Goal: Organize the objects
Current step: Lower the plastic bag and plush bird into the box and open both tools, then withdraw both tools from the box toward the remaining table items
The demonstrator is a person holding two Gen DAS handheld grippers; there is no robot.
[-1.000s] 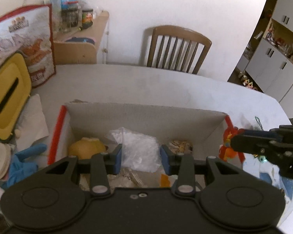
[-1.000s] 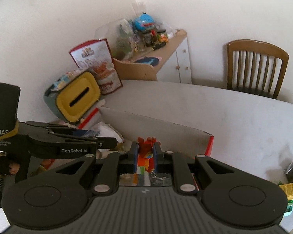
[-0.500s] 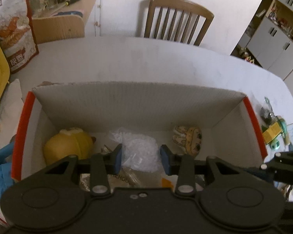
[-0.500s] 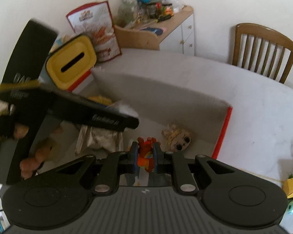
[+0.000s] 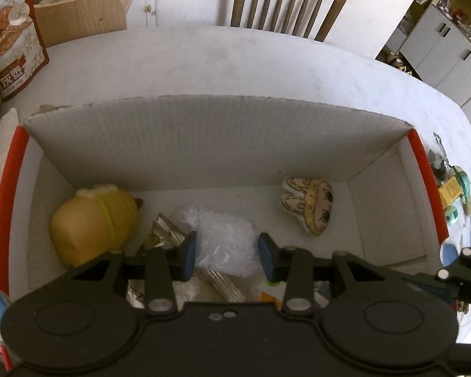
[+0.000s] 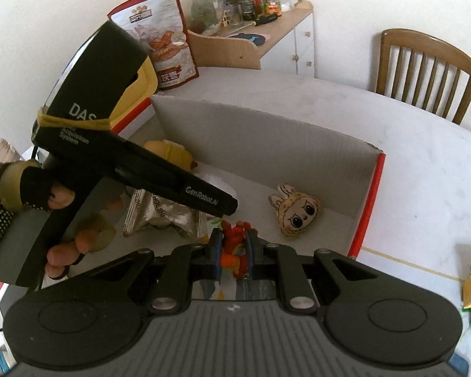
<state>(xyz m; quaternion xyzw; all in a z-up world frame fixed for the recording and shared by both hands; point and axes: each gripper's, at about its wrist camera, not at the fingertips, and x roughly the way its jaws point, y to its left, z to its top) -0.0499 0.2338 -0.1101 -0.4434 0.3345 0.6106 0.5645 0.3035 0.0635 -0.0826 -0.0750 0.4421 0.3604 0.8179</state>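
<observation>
My left gripper point(image 5: 226, 256) clamps a clear plastic bag point(image 5: 224, 235), my right gripper point(image 6: 233, 253) an orange toy point(image 6: 234, 246), both inside the cardboard box point(image 5: 216, 138); releasing remains.

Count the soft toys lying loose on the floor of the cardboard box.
2: a yellow plush at the left end, and a bunny-eared face plush toward the right. Others may be hidden under the bags.

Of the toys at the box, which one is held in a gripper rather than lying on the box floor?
The red-orange toy figure, clamped in the right gripper. The yellow plush and rabbit-eared face plush lie loose inside.
</observation>
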